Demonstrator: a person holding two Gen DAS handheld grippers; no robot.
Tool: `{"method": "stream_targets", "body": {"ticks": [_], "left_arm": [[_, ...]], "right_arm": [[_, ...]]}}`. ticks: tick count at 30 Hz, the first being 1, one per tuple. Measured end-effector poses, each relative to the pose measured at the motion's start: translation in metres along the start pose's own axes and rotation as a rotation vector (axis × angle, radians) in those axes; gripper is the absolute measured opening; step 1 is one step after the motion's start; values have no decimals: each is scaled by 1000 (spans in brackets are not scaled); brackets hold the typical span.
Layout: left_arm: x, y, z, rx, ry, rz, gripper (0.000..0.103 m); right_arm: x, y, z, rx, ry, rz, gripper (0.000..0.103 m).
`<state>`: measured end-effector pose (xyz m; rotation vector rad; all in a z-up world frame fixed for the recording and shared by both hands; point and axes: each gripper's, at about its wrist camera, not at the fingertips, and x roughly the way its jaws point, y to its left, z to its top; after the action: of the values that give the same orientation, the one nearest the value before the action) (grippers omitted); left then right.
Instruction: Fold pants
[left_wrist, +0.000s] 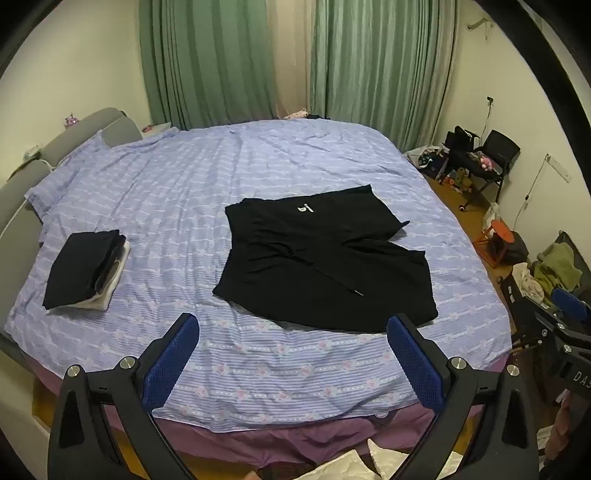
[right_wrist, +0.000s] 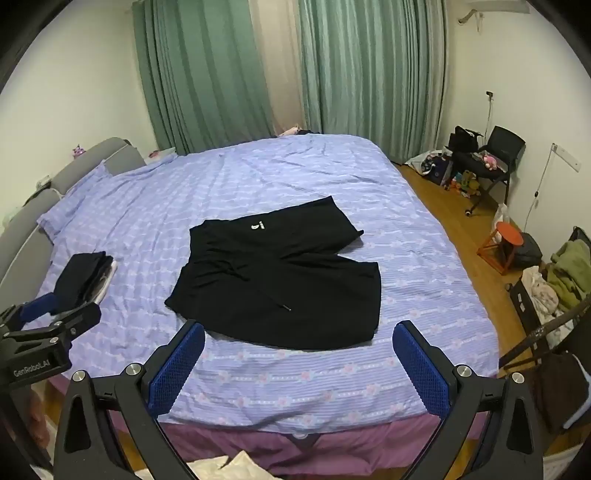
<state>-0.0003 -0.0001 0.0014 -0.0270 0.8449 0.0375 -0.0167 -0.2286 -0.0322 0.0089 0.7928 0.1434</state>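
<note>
Black pants (left_wrist: 321, 258) lie spread on the lilac bedsheet (left_wrist: 184, 192), waistband to the left with a drawstring across it, legs bent toward the right; a white logo shows on the far leg. They also show in the right wrist view (right_wrist: 280, 280). My left gripper (left_wrist: 293, 332) is open and empty above the bed's near edge, short of the pants. My right gripper (right_wrist: 299, 338) is open and empty, just short of the pants' near hem. The left gripper also shows at the left of the right wrist view (right_wrist: 51, 314).
A stack of folded dark and white clothes (left_wrist: 86, 269) sits on the bed's left side, also in the right wrist view (right_wrist: 86, 277). A grey headboard (left_wrist: 22, 184) runs along the left. Green curtains hang behind. A chair (right_wrist: 495, 155), orange stool (right_wrist: 504, 240) and clutter stand on the floor at right.
</note>
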Motion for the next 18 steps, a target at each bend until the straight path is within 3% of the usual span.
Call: {"method": "stream_targets", "body": {"ticks": [4, 18], "left_arm": [[-8, -1, -1, -10, -42, 2, 103], [-15, -16, 2, 3, -59, 8, 103]], "right_arm": [[-1, -1, 0, 2, 4, 2, 103], [-5, -6, -5, -8, -19, -3, 103]]}}
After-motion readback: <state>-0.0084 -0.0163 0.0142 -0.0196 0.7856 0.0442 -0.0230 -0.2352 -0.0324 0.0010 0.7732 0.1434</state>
